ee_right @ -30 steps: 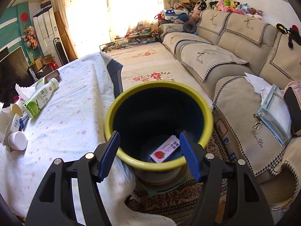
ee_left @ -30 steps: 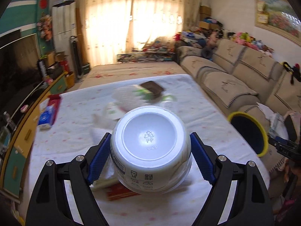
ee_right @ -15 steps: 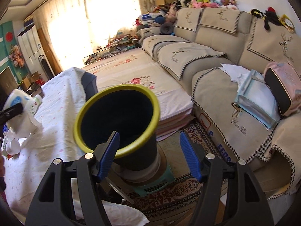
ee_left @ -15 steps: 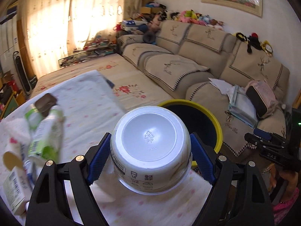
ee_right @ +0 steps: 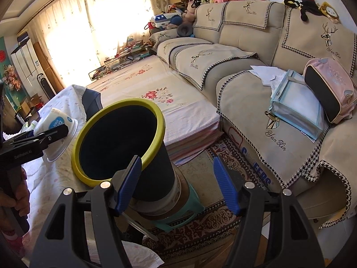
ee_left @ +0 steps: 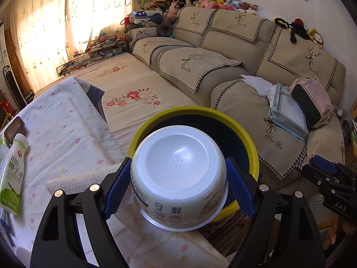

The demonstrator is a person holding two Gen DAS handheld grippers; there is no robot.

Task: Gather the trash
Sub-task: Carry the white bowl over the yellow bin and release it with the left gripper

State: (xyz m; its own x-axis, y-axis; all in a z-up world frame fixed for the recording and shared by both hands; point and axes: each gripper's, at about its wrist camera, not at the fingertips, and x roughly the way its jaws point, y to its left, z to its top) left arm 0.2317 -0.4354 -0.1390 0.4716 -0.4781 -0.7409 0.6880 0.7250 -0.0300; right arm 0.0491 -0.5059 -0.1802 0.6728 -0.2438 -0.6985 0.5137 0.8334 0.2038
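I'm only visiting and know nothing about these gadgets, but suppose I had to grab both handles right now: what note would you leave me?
Left claw: shut on the white bowl, held bottom towards the camera, near the bin's yellow rim.
Right claw: open, holding nothing, beside the bin.
Bin stands on a green stool at the table edge; its inside is too dark to read.
Done: bowl lifted and carried to the bin.
Left: probably release the bowl into the bin, then fetch the coconut water bottle lying on the table.
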